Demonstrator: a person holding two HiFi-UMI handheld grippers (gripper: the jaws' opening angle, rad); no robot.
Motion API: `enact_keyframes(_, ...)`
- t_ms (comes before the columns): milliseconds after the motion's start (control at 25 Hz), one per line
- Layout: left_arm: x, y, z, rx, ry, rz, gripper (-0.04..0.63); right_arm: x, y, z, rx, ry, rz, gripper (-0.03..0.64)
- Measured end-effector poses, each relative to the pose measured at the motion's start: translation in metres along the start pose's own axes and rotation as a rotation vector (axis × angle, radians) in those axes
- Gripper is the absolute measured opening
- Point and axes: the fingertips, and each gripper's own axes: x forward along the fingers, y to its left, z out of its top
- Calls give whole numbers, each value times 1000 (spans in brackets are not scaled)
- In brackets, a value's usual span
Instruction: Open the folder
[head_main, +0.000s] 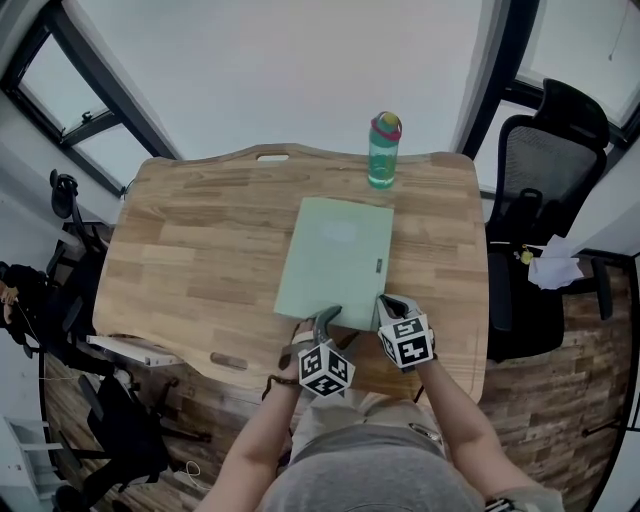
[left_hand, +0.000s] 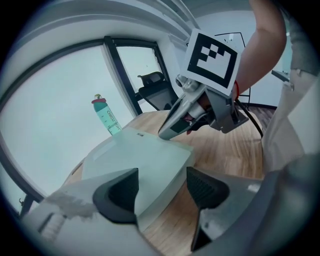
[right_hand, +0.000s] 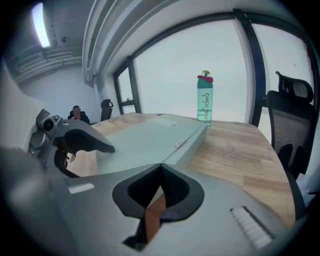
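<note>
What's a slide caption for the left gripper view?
Open left tongs frame the green folder; shut right tongs at its edge.

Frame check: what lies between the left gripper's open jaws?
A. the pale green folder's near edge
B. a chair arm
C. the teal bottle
A: in the left gripper view the folder has its near edge between the wide-apart jaws of the left gripper; the bottle stands far behind.

Your wooden table (head_main: 200, 250), with two things on it.
A pale green folder (head_main: 335, 262) lies flat just right of the frame's centre, and a teal water bottle (head_main: 384, 150) stands upright just above it, near the table's top edge.
</note>
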Motion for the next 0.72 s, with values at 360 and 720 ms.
enact_keyframes(360, 5, 5, -1, 40, 20, 25, 298, 1, -1, -1, 13, -10, 32, 2)
enact_keyframes(720, -1, 0, 1, 31, 7, -6, 213, 0, -3, -2, 32, -5, 32, 3)
